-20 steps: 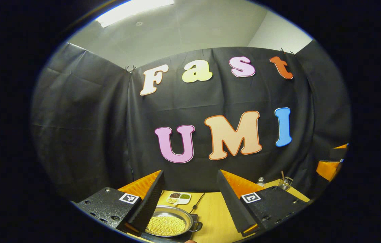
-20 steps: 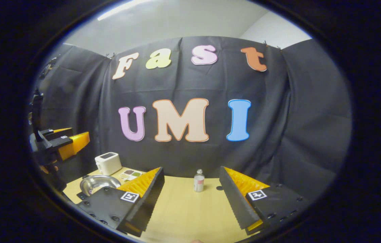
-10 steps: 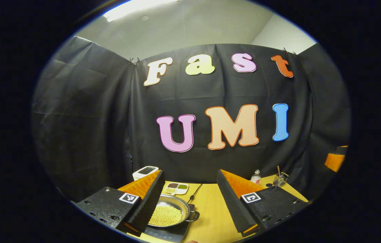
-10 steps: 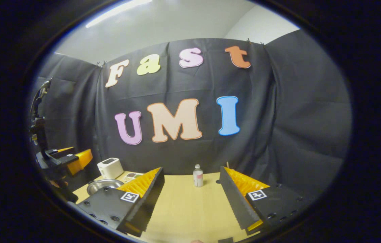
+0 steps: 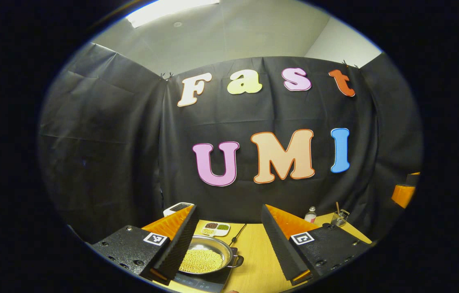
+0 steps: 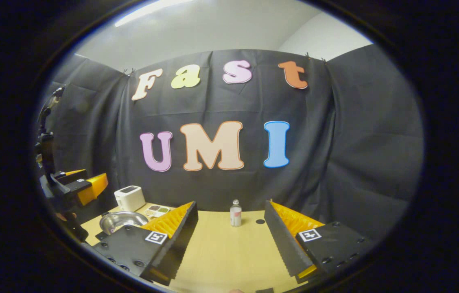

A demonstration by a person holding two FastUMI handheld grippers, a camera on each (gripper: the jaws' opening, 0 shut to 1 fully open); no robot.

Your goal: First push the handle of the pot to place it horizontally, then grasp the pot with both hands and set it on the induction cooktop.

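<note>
**A:** Since both tools are held up off the worktop [image 5: 254, 260], what are they doing? Start with what's nearest.

**B:** At the bottom of the left gripper view, the left gripper [image 5: 227, 240] has its fingers spread wide with nothing between them. At the bottom of the right gripper view, the right gripper [image 6: 229, 240] is the same: parted and empty.

**A:** And the pot?

**B:** Just past the left gripper, low and left of centre in that frame, the pot [image 5: 207, 258] sits on the induction cooktop [image 5: 205, 280], a dark flat slab under it. By that I'd judge the placing done. In the right gripper view it shows at lower left.

**A:** How does it look?

**B:** Shallow, wide, shiny metal, filled with small yellow beads. A loop handle [image 5: 235, 261] sticks out sideways on its right.

**A:** How would it handle?

**B:** My guess: stiff, slick steel, made heavier by the filling, which would spill if it tipped. Take it at opposite sides, by the handle and the rim, and keep it level.

**A:** Farther back?

**B:** A cable [image 5: 235, 236], then a divided dish [image 5: 215, 228], a white toaster [image 6: 130, 197] at the left, a small bottle [image 6: 235, 213] mid-frame, and a glass jar [image 5: 338, 219] at the right.
</note>
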